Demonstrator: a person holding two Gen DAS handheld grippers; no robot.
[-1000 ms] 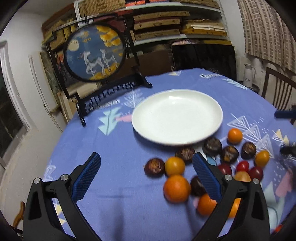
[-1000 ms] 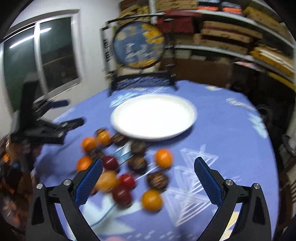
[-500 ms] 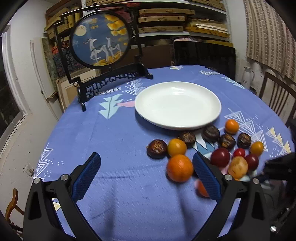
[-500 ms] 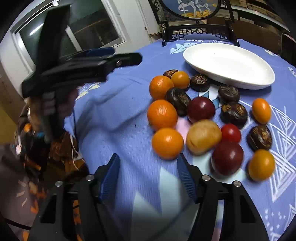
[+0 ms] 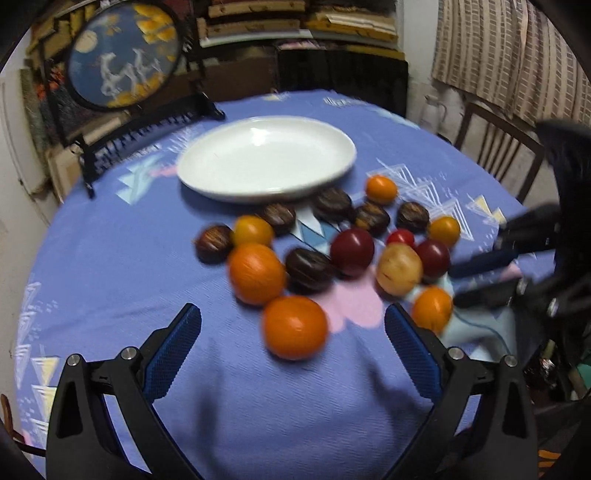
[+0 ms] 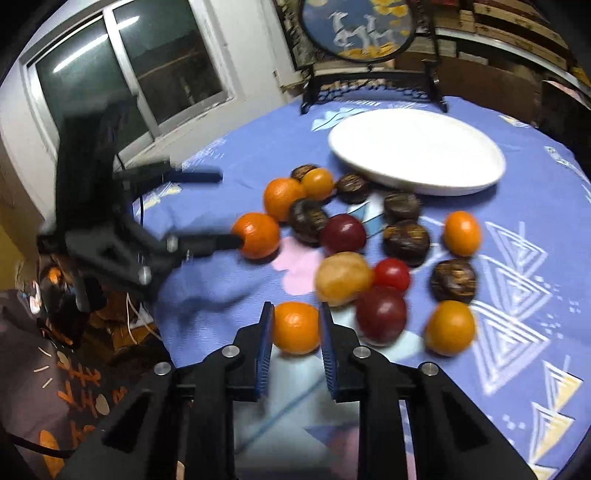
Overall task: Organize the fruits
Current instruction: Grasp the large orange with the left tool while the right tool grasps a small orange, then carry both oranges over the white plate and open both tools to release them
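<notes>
Several oranges, dark brown fruits, red plums and one yellowish fruit (image 6: 343, 277) lie loose on the blue tablecloth in front of an empty white plate (image 5: 266, 157) (image 6: 417, 149). My right gripper (image 6: 295, 326) has its blue pads closed against the sides of an orange (image 6: 295, 326) (image 5: 432, 308) at the near edge of the pile. My left gripper (image 5: 293, 332) is open and empty, with another orange (image 5: 295, 326) (image 6: 256, 234) between its fingers but not touching them.
A round embroidered screen on a black stand (image 5: 122, 55) (image 6: 356, 27) stands behind the plate. Shelves line the back wall, a wooden chair (image 5: 495, 144) is at the right, a window (image 6: 129, 62) at the left.
My right gripper has narrowed around the near orange. My left gripper has moved forward and lower toward the pile, so an orange now sits between its open fingers.
</notes>
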